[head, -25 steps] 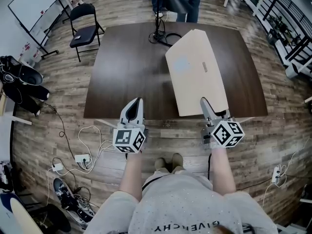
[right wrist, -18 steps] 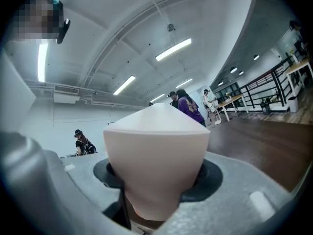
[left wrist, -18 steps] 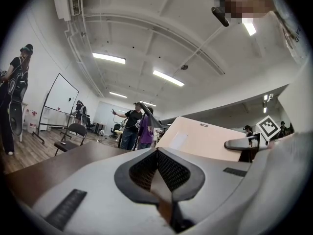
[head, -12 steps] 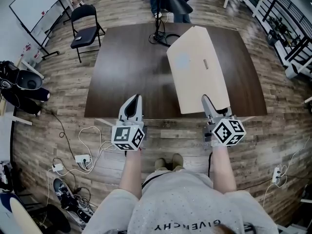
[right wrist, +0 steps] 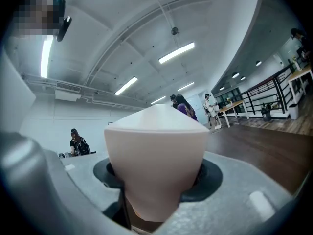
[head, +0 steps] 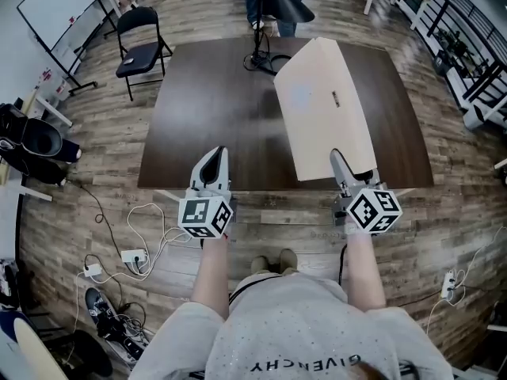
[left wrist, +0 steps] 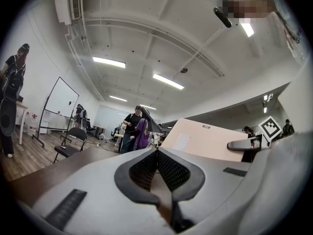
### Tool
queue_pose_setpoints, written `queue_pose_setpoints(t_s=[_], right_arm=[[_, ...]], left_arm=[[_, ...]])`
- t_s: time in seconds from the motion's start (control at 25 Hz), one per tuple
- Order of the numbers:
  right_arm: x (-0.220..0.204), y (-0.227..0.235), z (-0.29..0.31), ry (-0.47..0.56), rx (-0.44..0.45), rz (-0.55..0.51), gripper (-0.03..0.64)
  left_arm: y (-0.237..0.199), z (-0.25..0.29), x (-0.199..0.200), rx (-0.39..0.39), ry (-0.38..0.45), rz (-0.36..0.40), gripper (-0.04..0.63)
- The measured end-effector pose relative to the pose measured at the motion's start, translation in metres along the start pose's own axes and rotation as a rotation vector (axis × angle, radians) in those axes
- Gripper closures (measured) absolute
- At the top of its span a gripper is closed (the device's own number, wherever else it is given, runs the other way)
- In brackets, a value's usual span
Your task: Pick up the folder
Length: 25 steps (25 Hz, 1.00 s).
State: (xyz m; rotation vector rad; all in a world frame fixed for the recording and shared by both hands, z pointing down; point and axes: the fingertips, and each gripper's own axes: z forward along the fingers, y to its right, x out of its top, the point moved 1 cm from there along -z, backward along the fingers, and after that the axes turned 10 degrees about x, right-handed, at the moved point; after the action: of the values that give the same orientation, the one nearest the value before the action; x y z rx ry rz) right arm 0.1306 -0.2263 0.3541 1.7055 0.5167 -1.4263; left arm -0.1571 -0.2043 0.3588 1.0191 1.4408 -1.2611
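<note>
Wood-plank floor (head: pixel 75 137); black folding chair (head: pixel 141 52)

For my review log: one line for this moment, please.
right gripper: shut on folder | left gripper: shut, empty | folder: held by near edge, tilted above table

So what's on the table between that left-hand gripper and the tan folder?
Nothing. In the head view, only bare dark tabletop separates the left gripper from the folder.

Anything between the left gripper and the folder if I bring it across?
Nothing visible. Only table surface lies between the left gripper and the folder, whose near edge is clamped in the right gripper.
</note>
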Motion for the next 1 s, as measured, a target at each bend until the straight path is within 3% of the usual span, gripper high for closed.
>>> queue_pose_setpoints(t_s=[1.0], right_arm=[[0.011, -0.006, 0.003, 0.021, 0.002, -0.038, 0.342]], left_arm=[[-0.007, -0.004, 0.015, 0.024, 0.038, 0.009, 0.597]])
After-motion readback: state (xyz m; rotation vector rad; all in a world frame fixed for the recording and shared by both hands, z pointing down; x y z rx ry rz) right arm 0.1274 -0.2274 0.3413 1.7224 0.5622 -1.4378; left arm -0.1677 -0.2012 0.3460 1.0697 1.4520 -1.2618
